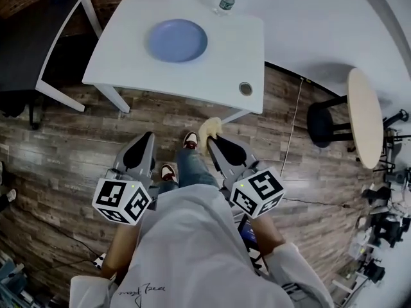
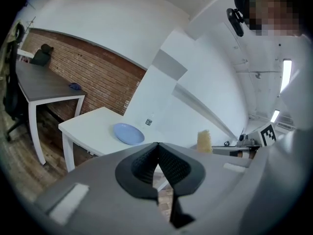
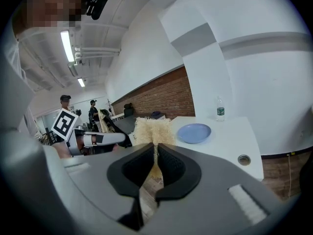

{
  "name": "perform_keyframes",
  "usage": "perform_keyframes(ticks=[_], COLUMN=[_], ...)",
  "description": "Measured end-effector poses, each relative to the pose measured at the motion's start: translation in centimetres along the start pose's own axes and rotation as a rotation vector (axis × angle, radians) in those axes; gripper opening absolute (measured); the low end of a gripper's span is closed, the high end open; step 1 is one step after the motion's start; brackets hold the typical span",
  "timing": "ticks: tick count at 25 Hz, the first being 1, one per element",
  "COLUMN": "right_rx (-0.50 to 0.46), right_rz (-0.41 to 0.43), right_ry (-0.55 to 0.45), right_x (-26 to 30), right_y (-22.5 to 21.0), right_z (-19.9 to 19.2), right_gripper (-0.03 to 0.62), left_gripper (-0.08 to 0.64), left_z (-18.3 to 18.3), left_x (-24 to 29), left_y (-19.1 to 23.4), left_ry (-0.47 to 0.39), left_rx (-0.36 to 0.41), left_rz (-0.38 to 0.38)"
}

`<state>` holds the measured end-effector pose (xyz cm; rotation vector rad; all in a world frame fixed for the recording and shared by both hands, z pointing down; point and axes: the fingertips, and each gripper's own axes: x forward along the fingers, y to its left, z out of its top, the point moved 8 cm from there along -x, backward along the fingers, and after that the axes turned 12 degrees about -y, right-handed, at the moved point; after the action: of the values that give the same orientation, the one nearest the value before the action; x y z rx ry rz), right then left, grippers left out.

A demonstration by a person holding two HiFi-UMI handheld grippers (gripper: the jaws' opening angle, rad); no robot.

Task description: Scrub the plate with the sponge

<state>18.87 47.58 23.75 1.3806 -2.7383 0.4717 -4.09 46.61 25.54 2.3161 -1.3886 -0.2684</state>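
A blue plate [image 1: 178, 40] lies on the white table [image 1: 128, 50], far from both grippers; it also shows as plate [image 2: 129, 133] and plate [image 3: 194, 132]. My right gripper [image 1: 214, 138] is shut on a yellow sponge [image 1: 210, 131], held low over the wood floor short of the table. The sponge [image 3: 152, 131] sticks out past the jaws, which pinch it thin. My left gripper [image 1: 142, 145] hangs beside it, shut with nothing in it, its tips [image 2: 157, 146] touching. From the left gripper view the sponge [image 2: 204, 140] stands up at the right.
A water bottle [image 1: 225, 2] stands at the table's far edge and a round grommet [image 1: 246, 88] sits near its front right corner. A dark desk [image 1: 26, 40] stands left, a round stool [image 1: 359, 117] right. People stand far off in the right gripper view.
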Motion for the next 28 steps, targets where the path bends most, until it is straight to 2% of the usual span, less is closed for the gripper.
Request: perform_keyframes(ticks=[14,28], right_rx=[-0.040,-0.008], right_rz=[0.050,0.115], right_ry=[0.084,0.152], right_x=[4.4,13.1], right_y=[-4.5,-12.9], right_z=[1.7,4.4], right_gripper=[0.029,0.029], left_gripper=[0.009,0.008], left_z=[-0.4,1.2], left_x=[5.0,15.9], left_y=[2.3,5.1], left_ry=[0.039,0.067], left_rx=[-0.046,-0.063], left_rz=[0.017,0.068])
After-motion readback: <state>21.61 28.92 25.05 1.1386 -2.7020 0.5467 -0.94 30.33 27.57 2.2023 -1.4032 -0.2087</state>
